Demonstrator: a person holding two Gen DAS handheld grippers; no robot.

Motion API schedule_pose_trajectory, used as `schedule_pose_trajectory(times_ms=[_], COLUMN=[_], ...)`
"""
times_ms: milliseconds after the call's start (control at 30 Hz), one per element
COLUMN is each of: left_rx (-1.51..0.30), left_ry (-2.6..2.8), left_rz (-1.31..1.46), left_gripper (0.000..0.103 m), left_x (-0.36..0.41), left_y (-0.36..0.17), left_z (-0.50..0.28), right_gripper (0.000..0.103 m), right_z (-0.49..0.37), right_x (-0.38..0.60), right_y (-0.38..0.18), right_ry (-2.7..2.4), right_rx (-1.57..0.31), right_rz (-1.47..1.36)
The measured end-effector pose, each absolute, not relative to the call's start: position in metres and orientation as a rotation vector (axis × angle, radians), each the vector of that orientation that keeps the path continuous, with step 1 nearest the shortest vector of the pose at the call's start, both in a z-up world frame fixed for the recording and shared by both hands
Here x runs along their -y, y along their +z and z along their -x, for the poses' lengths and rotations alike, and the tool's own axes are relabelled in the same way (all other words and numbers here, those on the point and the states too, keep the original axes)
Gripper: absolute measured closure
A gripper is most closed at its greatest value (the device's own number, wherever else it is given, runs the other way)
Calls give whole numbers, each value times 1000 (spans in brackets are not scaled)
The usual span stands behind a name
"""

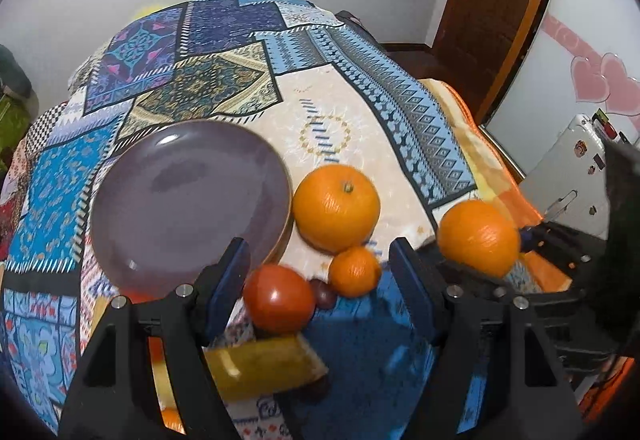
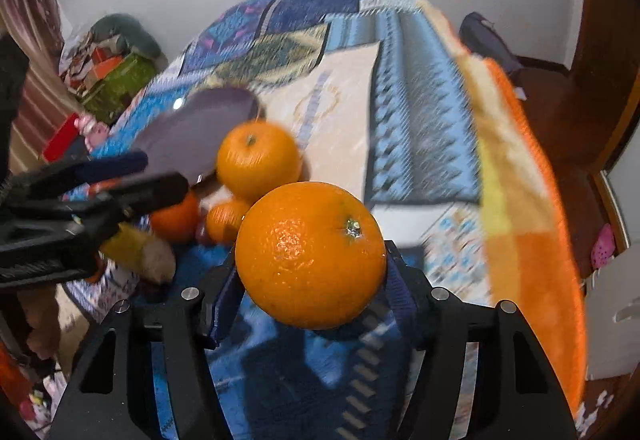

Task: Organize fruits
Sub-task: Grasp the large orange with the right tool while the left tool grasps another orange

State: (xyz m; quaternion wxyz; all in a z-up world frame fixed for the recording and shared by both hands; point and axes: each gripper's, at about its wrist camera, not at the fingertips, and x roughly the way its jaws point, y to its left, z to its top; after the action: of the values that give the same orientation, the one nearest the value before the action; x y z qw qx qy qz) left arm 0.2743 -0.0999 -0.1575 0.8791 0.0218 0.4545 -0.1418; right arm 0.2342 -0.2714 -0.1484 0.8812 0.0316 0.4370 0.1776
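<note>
Jaws of right gripper (image 2: 311, 276) clamp a large orange (image 2: 310, 254); left gripper (image 1: 320, 272) spread

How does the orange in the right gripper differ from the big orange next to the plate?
The held orange is clamped in the right gripper above the cloth; the big orange sits on the cloth beside the purple plate, ungripped. The held orange's stem end tilts toward its upper right; the resting one's faces up. Both are round, bright orange and look similar in size.
</note>
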Motion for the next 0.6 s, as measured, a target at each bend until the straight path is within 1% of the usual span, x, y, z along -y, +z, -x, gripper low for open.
schedule_pose_trajectory(times_ms=[200, 467, 600], left_rx=[-985, -1076, -1085], left_ry=[-307, -289, -297], left_rz=[-69, -63, -71], left_gripper=[31, 31, 30], left_x=[117, 126, 133], left_y=[-166, -194, -201], left_z=[-302, -332, -337], right_gripper=[42, 42, 42], right_z=[-247, -253, -258], right_x=[285, 283, 284], right_y=[-136, -140, -144], right_ry=[336, 347, 355], right_rx=[-878, -882, -893], right_rz=[-81, -78, -88])
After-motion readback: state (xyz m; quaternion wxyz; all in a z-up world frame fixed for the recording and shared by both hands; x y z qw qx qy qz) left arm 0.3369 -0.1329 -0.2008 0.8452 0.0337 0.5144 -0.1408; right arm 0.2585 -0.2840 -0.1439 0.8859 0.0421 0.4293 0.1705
